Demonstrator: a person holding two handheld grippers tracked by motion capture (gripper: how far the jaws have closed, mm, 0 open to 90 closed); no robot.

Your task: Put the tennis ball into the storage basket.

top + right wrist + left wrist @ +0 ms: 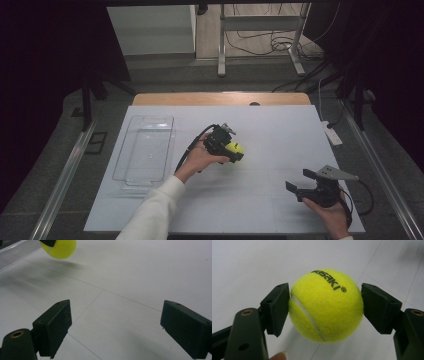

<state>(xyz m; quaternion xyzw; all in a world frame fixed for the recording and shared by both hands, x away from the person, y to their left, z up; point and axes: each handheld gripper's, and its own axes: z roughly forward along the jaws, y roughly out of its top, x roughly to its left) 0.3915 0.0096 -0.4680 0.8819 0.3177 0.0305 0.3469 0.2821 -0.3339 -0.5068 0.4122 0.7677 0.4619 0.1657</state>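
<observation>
A yellow tennis ball (325, 306) with black lettering sits between the two black pads (276, 306) of my left gripper (324, 307), which is shut on it. In the high view the left gripper (235, 151) holds the ball (235, 148) near the middle of the white table, slightly above its surface. The ball (60, 248) also hangs at the top left of the right gripper view, a shadow under it. My right gripper (299, 183) rests at the table's front right, open, with nothing between its jaws (113, 327).
A clear plastic tray (145, 150) lies on the left part of the white table (260, 125). A white power strip (332, 133) lies at the right edge. Beyond the table stand metal frame legs and loose cables on the floor.
</observation>
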